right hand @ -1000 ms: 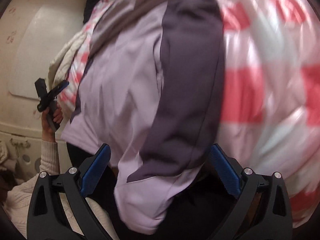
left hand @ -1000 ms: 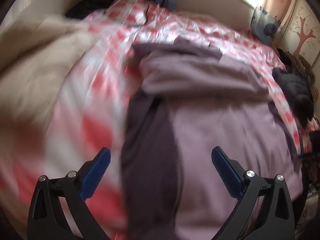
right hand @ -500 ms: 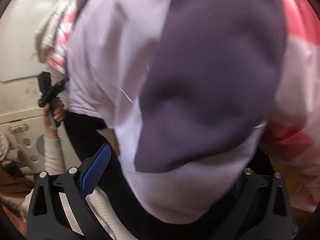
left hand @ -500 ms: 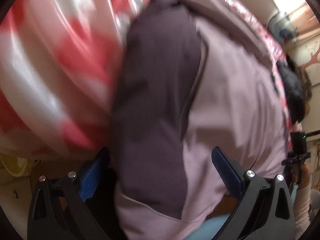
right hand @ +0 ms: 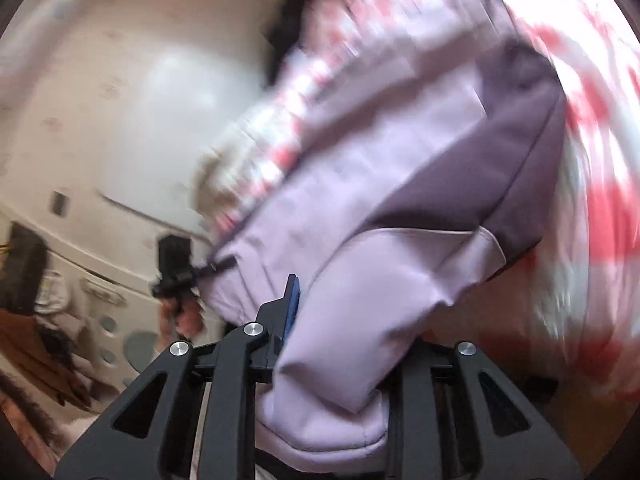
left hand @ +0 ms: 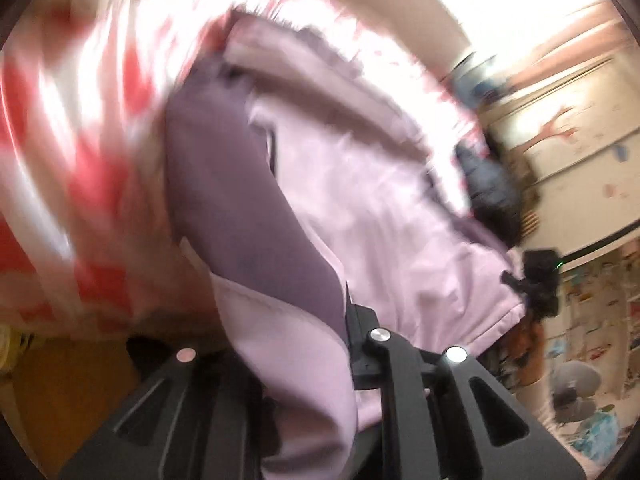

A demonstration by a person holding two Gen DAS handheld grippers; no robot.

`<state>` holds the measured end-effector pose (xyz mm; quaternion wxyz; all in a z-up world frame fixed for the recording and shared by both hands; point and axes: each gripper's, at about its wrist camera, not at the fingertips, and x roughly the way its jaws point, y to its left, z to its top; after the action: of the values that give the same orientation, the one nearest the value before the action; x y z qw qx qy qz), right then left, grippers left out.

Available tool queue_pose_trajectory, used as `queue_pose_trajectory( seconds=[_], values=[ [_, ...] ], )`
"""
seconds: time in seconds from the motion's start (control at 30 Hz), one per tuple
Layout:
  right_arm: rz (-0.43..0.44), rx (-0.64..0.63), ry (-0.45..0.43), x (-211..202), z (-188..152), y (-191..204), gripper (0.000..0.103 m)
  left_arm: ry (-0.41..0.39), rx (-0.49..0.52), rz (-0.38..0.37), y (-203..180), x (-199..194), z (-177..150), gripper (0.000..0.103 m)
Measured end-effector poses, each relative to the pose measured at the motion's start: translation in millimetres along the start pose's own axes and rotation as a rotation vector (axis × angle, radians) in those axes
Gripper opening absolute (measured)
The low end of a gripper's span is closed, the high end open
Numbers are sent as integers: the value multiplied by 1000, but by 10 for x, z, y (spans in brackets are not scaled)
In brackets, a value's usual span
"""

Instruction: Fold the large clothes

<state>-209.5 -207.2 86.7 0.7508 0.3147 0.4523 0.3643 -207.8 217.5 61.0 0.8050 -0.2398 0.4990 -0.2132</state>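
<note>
A large lilac jacket with a dark purple sleeve lies on a red-and-white checked bedcover. My left gripper is shut on the jacket's bottom hem at one corner; the cloth bunches between its fingers. My right gripper is shut on the hem at the other corner, by the purple sleeve of the jacket. The right gripper shows small at the far right of the left wrist view, and the left one in the right wrist view. Both views are blurred.
A dark garment lies on the bed's far right. A cream cupboard wall stands left of the bed. Clutter fills the floor and shelves at right. The bed's wooden edge is below the cover.
Both grippers have dropped to the near hem and closed on it. They were open before. Both views now tilt and blur as the hem lifts.
</note>
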Motion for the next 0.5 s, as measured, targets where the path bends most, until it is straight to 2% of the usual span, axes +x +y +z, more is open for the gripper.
queue_pose_trajectory(
  seconds=[0.07, 0.13, 0.27, 0.3, 0.37, 0.4, 0.47, 0.5],
  values=[
    [33, -25, -56, -257, 115, 196, 22, -68, 17, -52, -190, -314, 104, 16],
    [46, -50, -85, -487, 122, 358, 22, -96, 34, -83, -282, -522, 111, 16],
    [54, -59, -68, -909, -208, 393, 22, -99, 29, -118, -183, -830, -150, 16],
    [46, -48, -47, -978, -374, 329, 22, -88, 28, -119, -107, -867, -237, 16],
    [32, -9, -2, -1074, -672, 72, 23, -14, 42, -108, 52, -805, -522, 19],
    [34, 20, 41, -1130, -785, -111, 25, 24, 51, -81, 143, -736, -634, 23],
    [-66, 92, 130, -1078, -1108, -523, 26, 127, 27, -23, 424, -563, -886, 33],
    [-104, 155, 161, -1076, -1216, -764, 28, 139, 3, 38, 572, -537, -990, 44]
  ],
)
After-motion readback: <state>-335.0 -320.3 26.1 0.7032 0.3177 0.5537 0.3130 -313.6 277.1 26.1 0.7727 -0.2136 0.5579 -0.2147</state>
